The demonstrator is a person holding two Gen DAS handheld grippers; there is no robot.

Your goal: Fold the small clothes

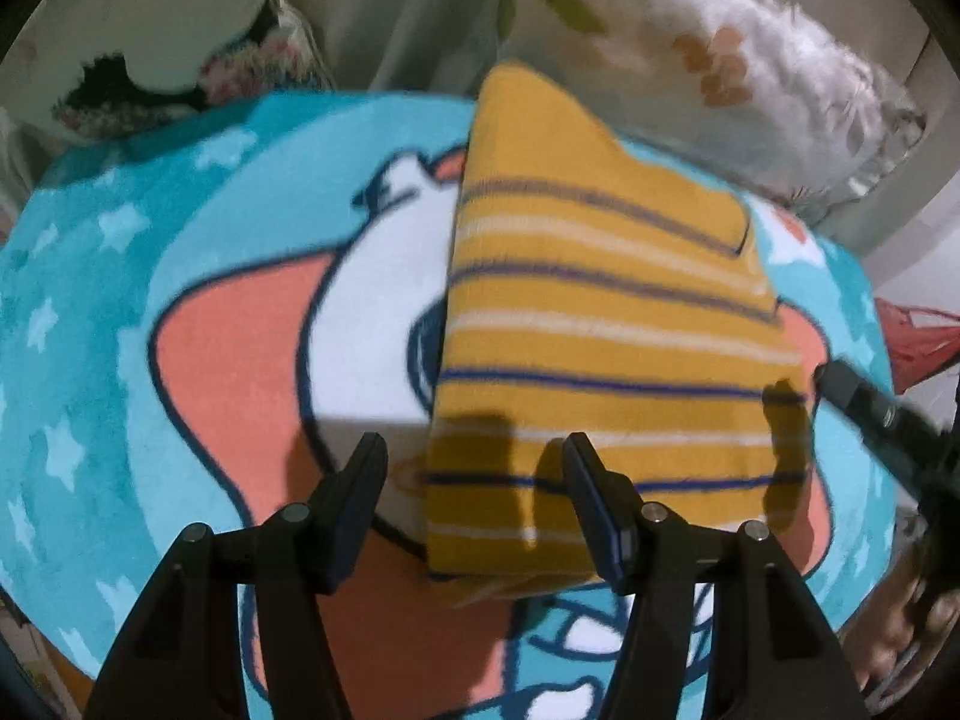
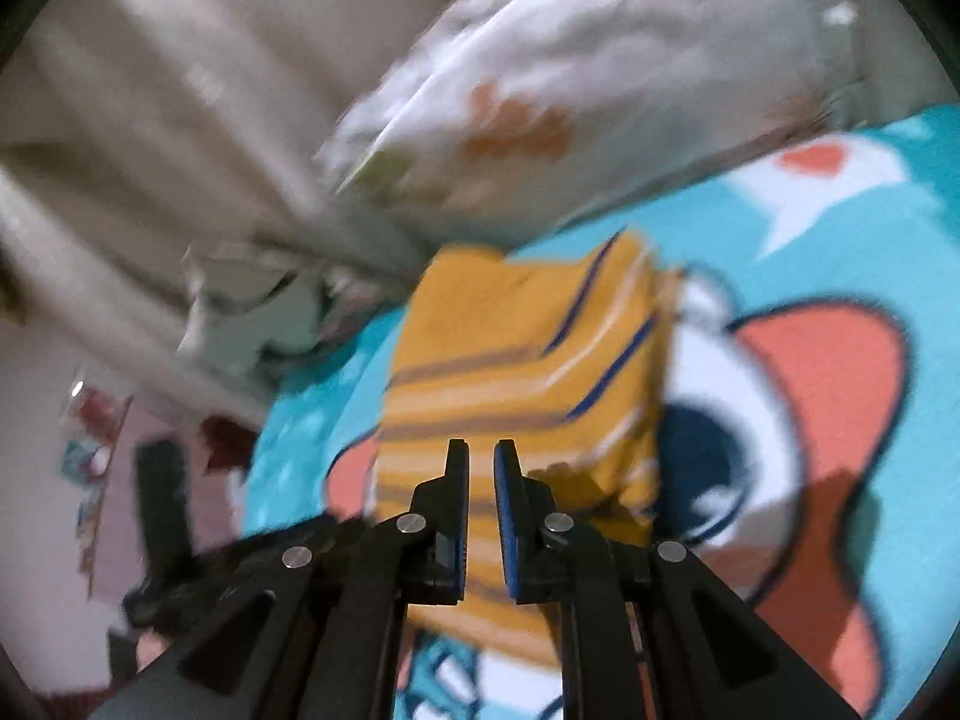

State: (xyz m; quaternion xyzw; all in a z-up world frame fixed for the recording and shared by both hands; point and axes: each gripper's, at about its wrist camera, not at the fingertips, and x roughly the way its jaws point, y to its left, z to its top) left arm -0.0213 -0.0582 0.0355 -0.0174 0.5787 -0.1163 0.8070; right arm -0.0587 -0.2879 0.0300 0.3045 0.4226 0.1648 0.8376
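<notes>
We see a folded yellow striped garment (image 1: 606, 336) lying on a round turquoise cartoon mat (image 1: 180, 324), a little toward three o'clock of the mat's middle. Its narrow plain-yellow end points to twelve o'clock, toward a white floral pillow (image 1: 720, 60), and its wide end reaches down to six o'clock. Blue and pale stripes run across it.

In the left wrist view our left gripper (image 1: 474, 468) hangs above the garment's near left corner with its jaws well apart. One finger stands over the mat and the other over the cloth, and we see nothing pinched between them. At four o'clock in that view the dark tip of our right gripper (image 1: 840, 384) sits at the garment's right edge.

In the right wrist view, which is blurred, our right gripper (image 2: 481, 465) shows its jaws almost closed, with only a thin slot left. The yellow cloth shows through that slot, but we see no fold caught there. A black-and-white cushion (image 1: 150, 30) lies at eleven o'clock past the mat
</notes>
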